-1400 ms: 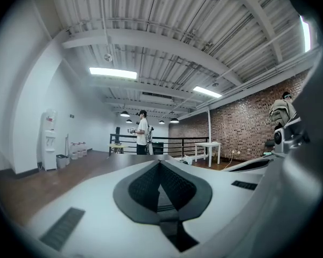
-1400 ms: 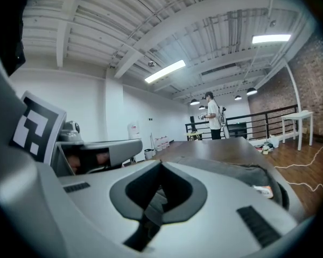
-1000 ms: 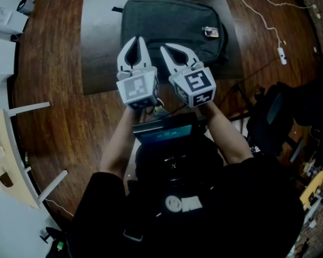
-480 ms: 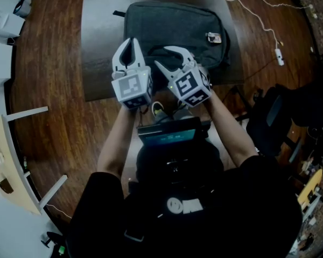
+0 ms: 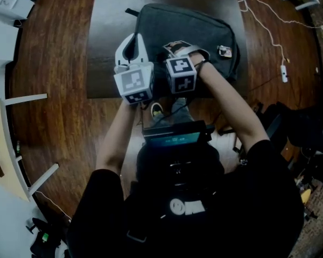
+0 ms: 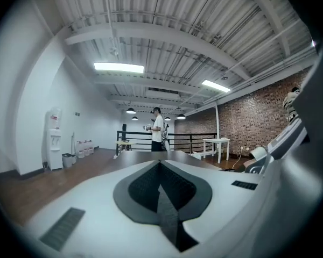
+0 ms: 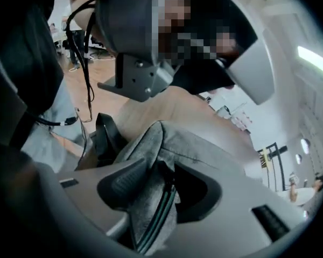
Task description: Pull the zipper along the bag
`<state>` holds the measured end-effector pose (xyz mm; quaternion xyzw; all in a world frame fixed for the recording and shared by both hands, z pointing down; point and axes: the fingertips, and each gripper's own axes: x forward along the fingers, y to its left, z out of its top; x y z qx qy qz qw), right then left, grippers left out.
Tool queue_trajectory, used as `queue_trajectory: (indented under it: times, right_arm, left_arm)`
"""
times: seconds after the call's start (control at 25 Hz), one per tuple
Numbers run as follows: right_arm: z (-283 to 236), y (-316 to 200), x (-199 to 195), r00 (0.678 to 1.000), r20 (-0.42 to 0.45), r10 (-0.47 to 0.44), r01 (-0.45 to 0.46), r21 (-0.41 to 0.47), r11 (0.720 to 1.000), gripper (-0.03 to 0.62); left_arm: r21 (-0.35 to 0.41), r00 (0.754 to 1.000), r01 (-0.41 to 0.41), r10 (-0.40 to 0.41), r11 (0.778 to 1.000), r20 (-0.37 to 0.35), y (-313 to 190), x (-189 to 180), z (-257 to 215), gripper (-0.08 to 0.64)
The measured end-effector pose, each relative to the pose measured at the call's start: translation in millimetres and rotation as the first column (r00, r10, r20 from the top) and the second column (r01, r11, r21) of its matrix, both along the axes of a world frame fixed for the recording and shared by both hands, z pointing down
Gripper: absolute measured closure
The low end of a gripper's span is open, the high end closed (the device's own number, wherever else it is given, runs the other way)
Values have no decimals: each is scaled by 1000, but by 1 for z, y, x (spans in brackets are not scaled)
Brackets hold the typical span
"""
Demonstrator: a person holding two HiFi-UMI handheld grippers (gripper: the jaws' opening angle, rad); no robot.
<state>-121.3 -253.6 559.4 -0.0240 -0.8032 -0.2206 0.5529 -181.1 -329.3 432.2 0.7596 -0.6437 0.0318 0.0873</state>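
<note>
Two grippers at the bag, right jaws spread wide

Right gripper [image 5: 185,50] stands released, jaws wide apart. Between them sits a fold of the grey bag [image 5: 188,28], with its zipper [image 7: 160,208] running down the middle. The fabric brushes one pad and the other pad stands clear of it. Left gripper [image 5: 131,46] is just beside it, clenched on nothing, jaws pressed together and pointing out across the room, where a person [image 6: 158,130] stands far off by a railing. Bag lies flat on the right half of the dark worktop [image 5: 105,47], its lower side close to the near edge, with a small tag [image 5: 224,51] near its right side. White cable [image 5: 269,23] trails over the wooden floor beyond the worktop's right edge.
</note>
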Motion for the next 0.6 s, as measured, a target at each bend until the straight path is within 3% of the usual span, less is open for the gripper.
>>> queue_trajectory:
  times: [0.12, 0.24, 0.32, 0.48, 0.6]
  right_arm:
    - [3, -1, -3, 995, -85, -59, 51, -90, 995, 394]
    - [14, 3, -2, 962, -232, -146, 122, -117, 986, 416]
    - [16, 7, -2, 948, -250, -195, 167, -129, 977, 456]
    - [8, 8, -4, 991, -70, -113, 95, -216, 972, 505]
    - [-2, 0, -7, 996, 90, 21, 6, -283, 959, 528]
  left_arm:
    - [-7, 999, 34, -34, 999, -9, -5, -6, 4, 557]
    - [-10, 999, 45, -45, 999, -9, -5, -8, 7, 557]
    - [-14, 998, 63, -63, 998, -13, -4, -14, 8, 557]
    - [-5, 997, 73, -73, 997, -12, 0, -21, 4, 557]
    - [-4, 997, 76, -76, 997, -9, -1, -23, 4, 557]
